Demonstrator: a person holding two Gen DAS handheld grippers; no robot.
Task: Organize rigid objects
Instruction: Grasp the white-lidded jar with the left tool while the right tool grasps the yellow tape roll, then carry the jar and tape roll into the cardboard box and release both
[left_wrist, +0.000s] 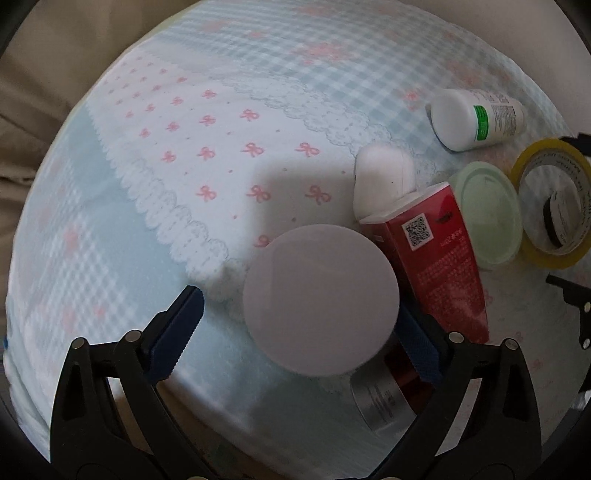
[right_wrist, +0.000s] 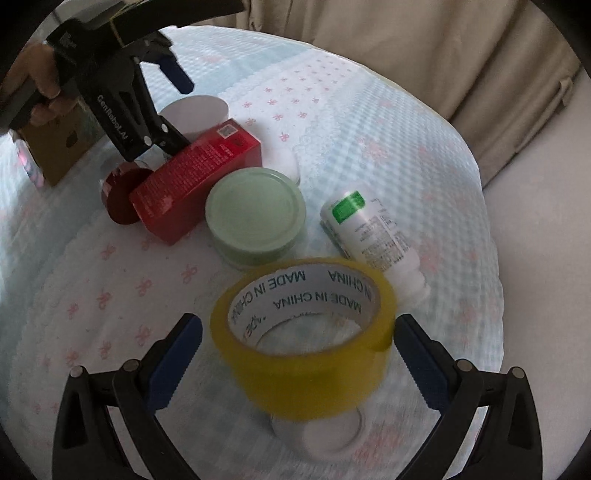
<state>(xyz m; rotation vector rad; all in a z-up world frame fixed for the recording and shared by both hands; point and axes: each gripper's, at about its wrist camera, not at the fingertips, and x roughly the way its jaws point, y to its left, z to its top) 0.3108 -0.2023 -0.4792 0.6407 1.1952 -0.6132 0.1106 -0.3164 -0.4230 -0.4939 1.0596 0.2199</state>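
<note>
My left gripper (left_wrist: 295, 325) is open around a white round lid (left_wrist: 320, 300) atop a silver jar (left_wrist: 380, 402); only its right pad is near the lid. A red box (left_wrist: 436, 254) lies right of it, also in the right wrist view (right_wrist: 195, 173). My right gripper (right_wrist: 297, 350) is open astride a yellow tape roll (right_wrist: 306, 343), tilted on a white round thing (right_wrist: 325, 432); the right pad is close to the roll, the left pad apart. The roll also shows in the left wrist view (left_wrist: 550, 206).
On the blue bow-print cloth (left_wrist: 184, 155) lie a pale green tin (right_wrist: 255, 216), a white bottle with a green label (right_wrist: 369, 229), a white case (left_wrist: 382, 177), a dark red disc (right_wrist: 122, 199) and a brown cardboard box (right_wrist: 55, 144). Beige fabric (right_wrist: 424, 48) surrounds the table.
</note>
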